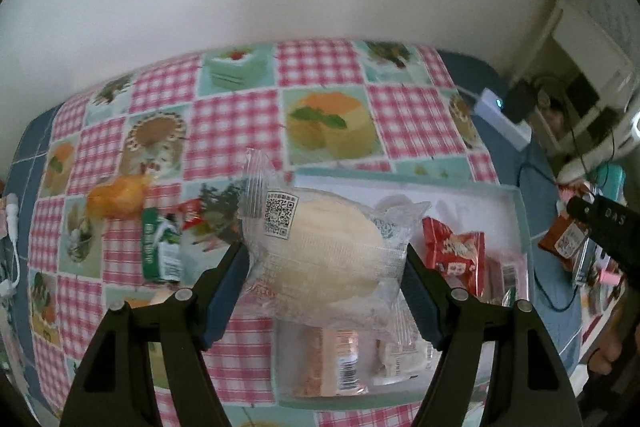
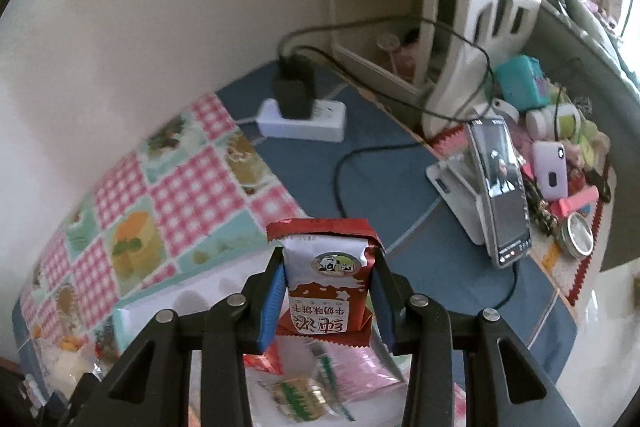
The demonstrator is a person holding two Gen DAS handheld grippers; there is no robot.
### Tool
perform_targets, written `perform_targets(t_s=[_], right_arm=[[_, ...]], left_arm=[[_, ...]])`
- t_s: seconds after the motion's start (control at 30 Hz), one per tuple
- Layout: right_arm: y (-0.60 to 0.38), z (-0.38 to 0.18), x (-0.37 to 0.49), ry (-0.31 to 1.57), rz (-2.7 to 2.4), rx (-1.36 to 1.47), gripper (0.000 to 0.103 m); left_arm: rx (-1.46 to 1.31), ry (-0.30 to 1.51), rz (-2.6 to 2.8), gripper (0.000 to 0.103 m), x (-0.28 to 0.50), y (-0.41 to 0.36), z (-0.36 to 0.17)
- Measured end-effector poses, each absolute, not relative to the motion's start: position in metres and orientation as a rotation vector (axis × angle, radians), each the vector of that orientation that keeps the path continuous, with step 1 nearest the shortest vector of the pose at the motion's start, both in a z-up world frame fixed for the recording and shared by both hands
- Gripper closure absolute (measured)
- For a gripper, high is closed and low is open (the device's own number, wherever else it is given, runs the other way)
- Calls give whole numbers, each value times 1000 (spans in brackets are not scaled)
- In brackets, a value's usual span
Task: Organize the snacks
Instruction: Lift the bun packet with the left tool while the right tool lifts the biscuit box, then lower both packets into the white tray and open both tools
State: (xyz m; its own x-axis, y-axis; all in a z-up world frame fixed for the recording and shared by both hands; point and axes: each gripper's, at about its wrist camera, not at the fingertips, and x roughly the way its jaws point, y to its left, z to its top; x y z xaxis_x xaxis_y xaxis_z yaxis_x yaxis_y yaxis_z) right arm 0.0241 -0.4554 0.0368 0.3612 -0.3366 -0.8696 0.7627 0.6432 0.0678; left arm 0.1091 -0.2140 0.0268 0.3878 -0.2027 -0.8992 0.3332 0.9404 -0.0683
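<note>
In the left wrist view my left gripper is shut on a pale round bun in a clear wrapper, held above the white tray. The tray holds a red snack packet and several wrapped snacks under the bun. A green milk carton and an orange-wrapped snack lie on the checked cloth at the left. In the right wrist view my right gripper is shut on a red and white biscuit packet, above the tray and several packets.
A checked cake-print cloth covers a blue table. A white power strip with a black plug and cables sit at the back. A phone on a stand, a second phone, a tin and clutter fill the right side.
</note>
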Motion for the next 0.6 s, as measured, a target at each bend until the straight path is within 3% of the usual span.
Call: perform_targets(t_s=[0.27,0.6], right_arm=[[-458,-14,37,1091,-704,555,61],[-443,-17,49,1098,-628,535,61]], left_arm=[[160,1197,-364,27,108,-234,-5],[181,1214,-396,27,104,-248,-12]])
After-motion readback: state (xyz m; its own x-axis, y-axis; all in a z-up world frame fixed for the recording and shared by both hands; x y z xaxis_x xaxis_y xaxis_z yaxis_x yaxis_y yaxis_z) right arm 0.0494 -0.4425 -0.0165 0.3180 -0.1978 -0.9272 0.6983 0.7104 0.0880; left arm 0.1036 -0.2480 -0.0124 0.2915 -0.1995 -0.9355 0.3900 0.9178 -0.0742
